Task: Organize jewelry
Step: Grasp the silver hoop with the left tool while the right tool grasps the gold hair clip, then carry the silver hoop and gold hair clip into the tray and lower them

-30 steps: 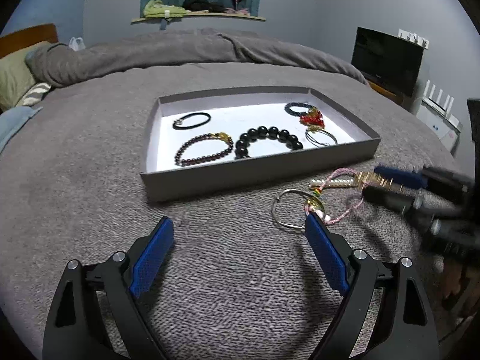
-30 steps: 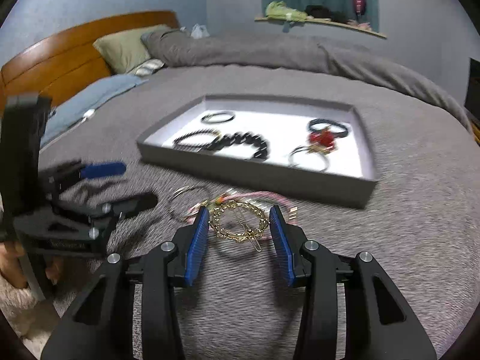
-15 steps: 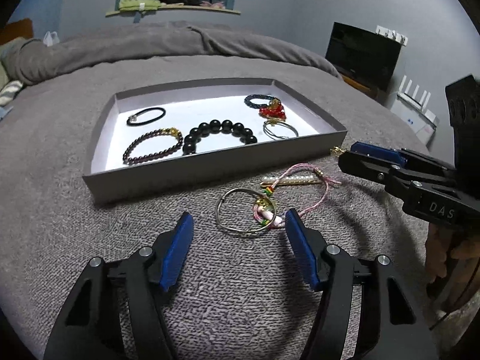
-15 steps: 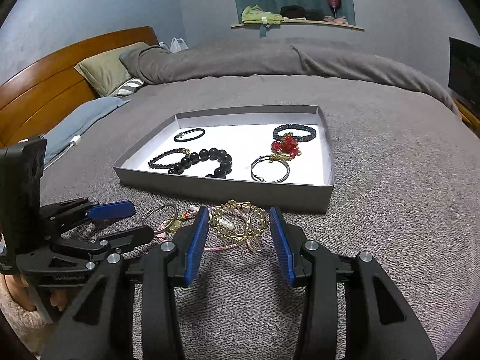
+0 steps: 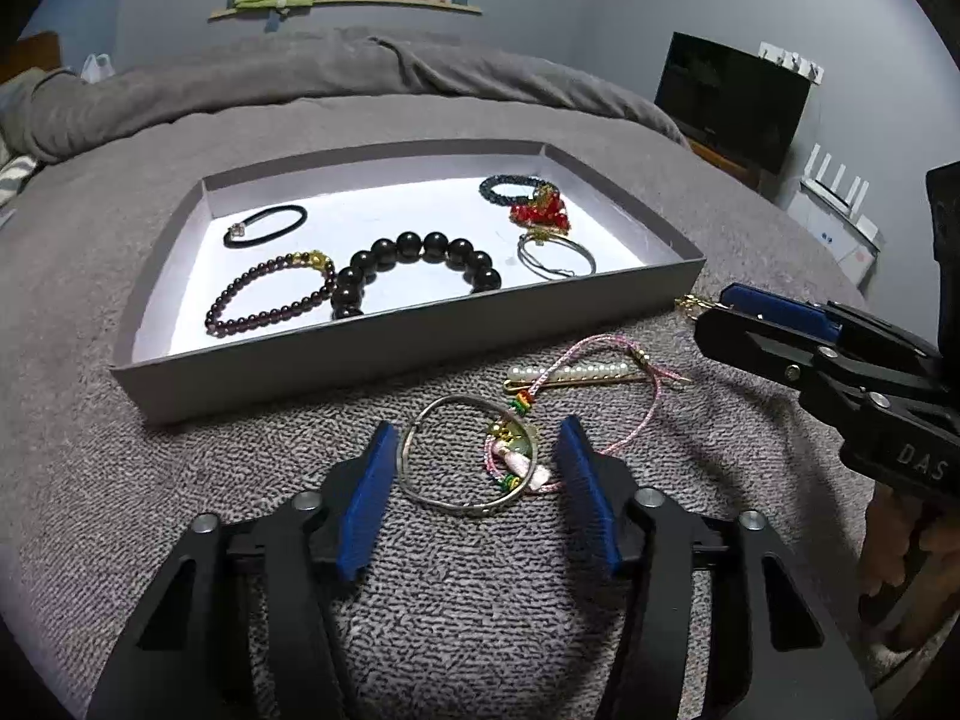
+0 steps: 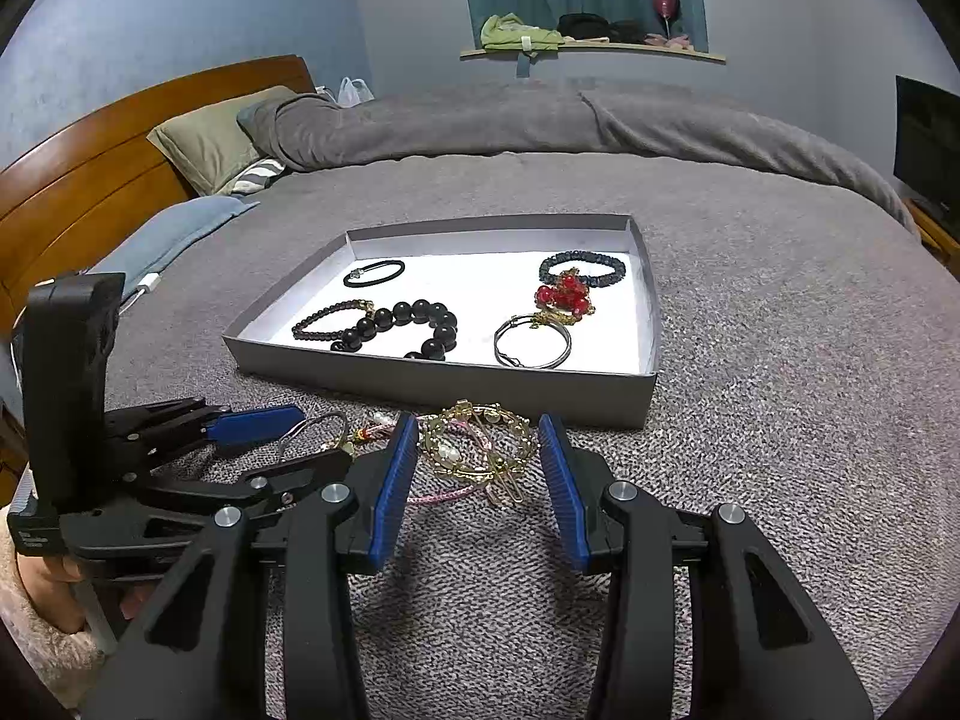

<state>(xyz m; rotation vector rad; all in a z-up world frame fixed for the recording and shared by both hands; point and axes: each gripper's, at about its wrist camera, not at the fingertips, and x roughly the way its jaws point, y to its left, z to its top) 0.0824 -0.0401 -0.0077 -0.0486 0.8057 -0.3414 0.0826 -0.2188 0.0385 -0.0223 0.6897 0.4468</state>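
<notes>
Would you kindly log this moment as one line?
left tool: just closing around silver bangle, no contact | right tool: holds gold bracelet | tray: six pieces inside

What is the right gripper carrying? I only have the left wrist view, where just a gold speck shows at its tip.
Observer: A round gold ornament set with pearls. It spans the right gripper from one blue pad to the other.
Operator: Is it a plain ring, or is something attached to it?
Observer: Something is attached: a thin gold clip sticks out from the ornament's near edge, towards the camera.
</notes>
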